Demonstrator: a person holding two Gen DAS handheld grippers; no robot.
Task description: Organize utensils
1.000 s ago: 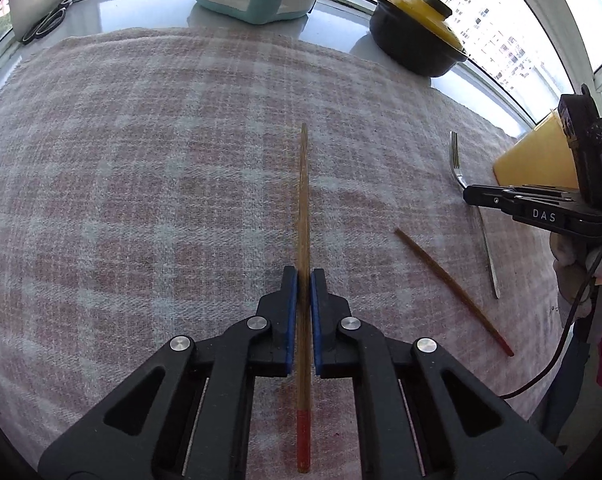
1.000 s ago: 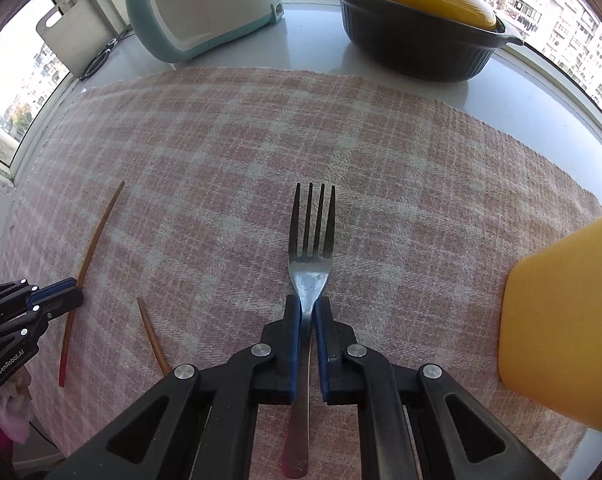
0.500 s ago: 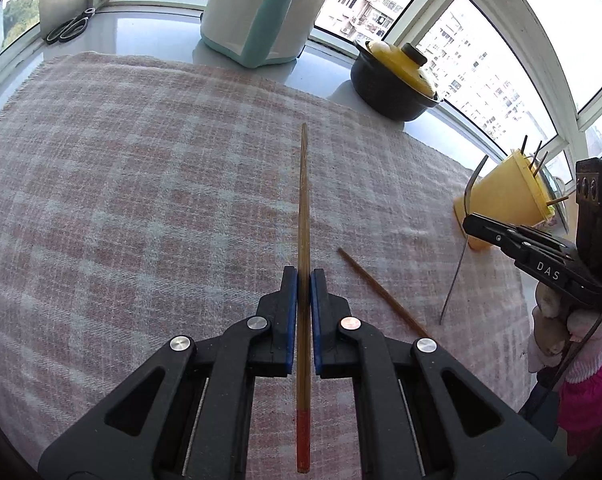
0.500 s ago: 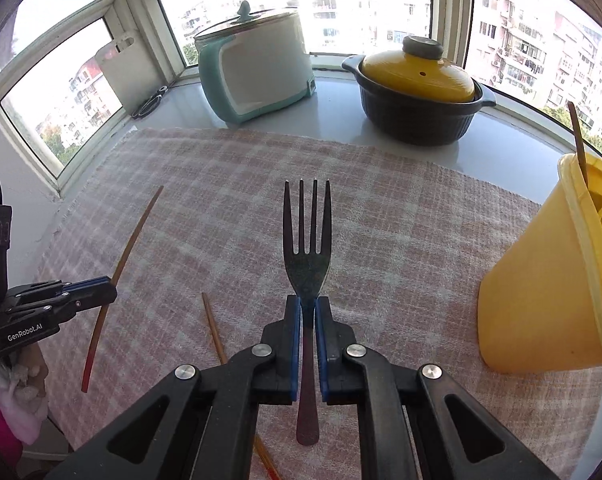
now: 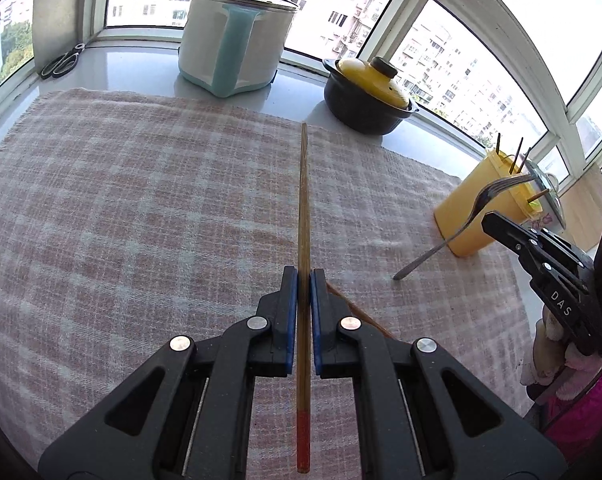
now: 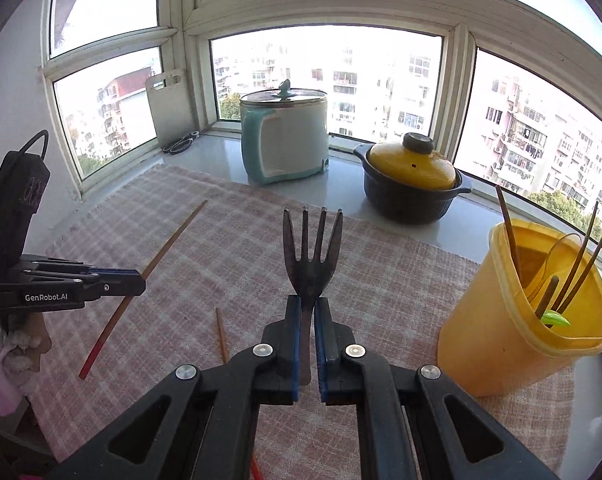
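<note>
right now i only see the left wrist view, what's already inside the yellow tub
Observer: From the right wrist view, the yellow tub holds several chopsticks, a clear spoon and something small and green.
Operator: where exactly is the fork gripped
Observer: The right gripper is shut on the fork just below its head, with the tines pointing toward the window.
Operator: anything lying loose on the cloth
Observer: One loose chopstick lies on the cloth, just left of the right gripper. Your own gripper hides most of it.
</note>
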